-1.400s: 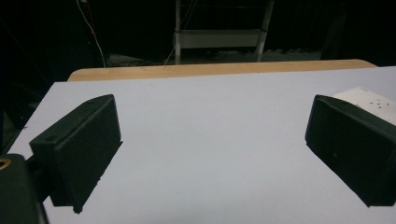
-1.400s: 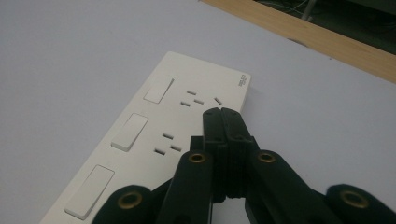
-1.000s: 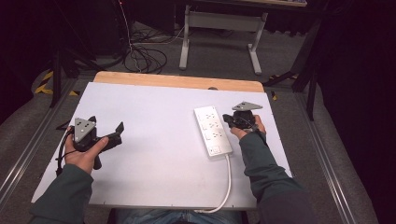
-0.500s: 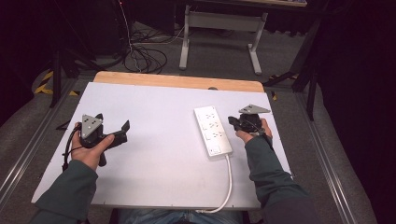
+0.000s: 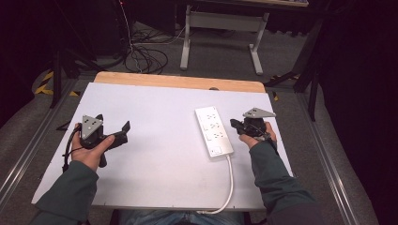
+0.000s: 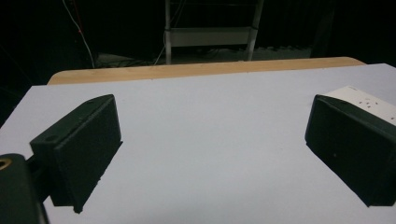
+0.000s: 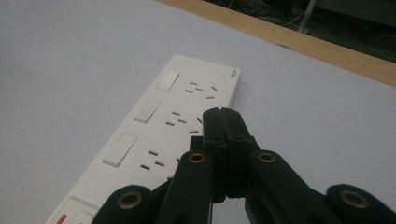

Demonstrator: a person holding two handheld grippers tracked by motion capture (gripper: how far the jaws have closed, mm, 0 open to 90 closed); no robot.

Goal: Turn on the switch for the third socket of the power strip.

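High view puts you at the near edge of the desk (image 5: 155, 178), a white sheet laid over a wooden top whose bare strip shows along the far edge. Your left hand (image 5: 89, 150) holds the left hand-held gripper (image 5: 123, 132) over the left part of the desk, jaws spread wide and pointing right, with nothing between them; a grey three-cornered plate (image 5: 91, 125) sits on top of it. In the left gripper view the two black jaws stand far apart over bare white surface, and the far end of the power strip (image 6: 369, 101) peeks out behind the right-hand jaw. Your right hand (image 5: 257, 136) holds the right hand-held gripper (image 5: 233, 124) just beside the right edge of the white power strip (image 5: 213, 131), which lies right of the desk's centre with its length running near to far. Its white cable (image 5: 229, 187) leaves the near end and curves toward you, over the near edge of the desk. In the right gripper view the jaws are clenched flat against each other with nothing gripped, their tips over the strip's socket holes; whether they touch it you cannot tell. Three rocker switches (image 7: 144, 110) run along the strip's left side in that view.
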